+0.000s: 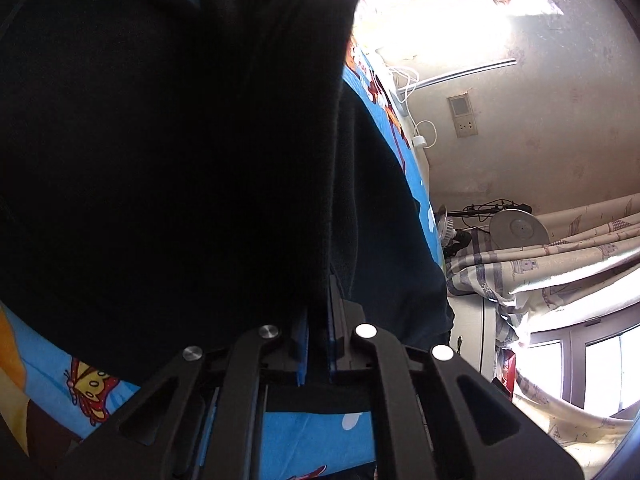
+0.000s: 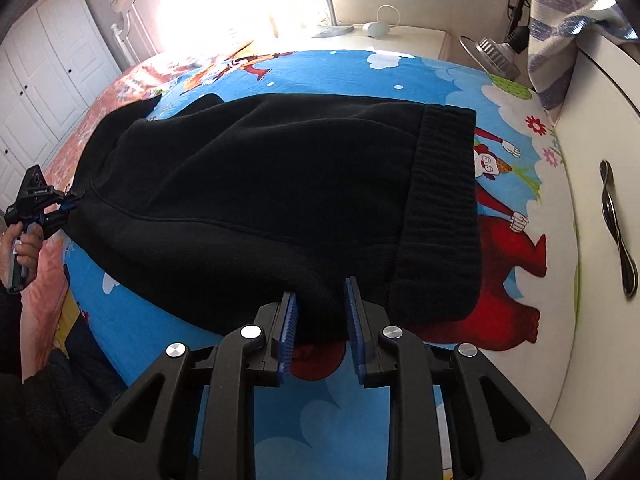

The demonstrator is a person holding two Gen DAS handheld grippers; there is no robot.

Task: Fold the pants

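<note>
Pants: black fleece pants [image 2: 260,184], ribbed waistband at right, on cartoon-print blue bed sheet [image 2: 328,412].
L gripper [image 2: 70,202]: fingers pinched on pants edge.
R gripper [image 2: 320,316]: fingers part-open, straddling pants hem.

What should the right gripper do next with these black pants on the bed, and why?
Probably close the right gripper: its jaws stand open around the near edge of the black pants, while the left gripper already looks clamped on the far edge. Both need a hold before lifting to fold.

Matt black fleece pants [image 2: 256,184]; glossy metal handle [image 2: 618,232]
</note>
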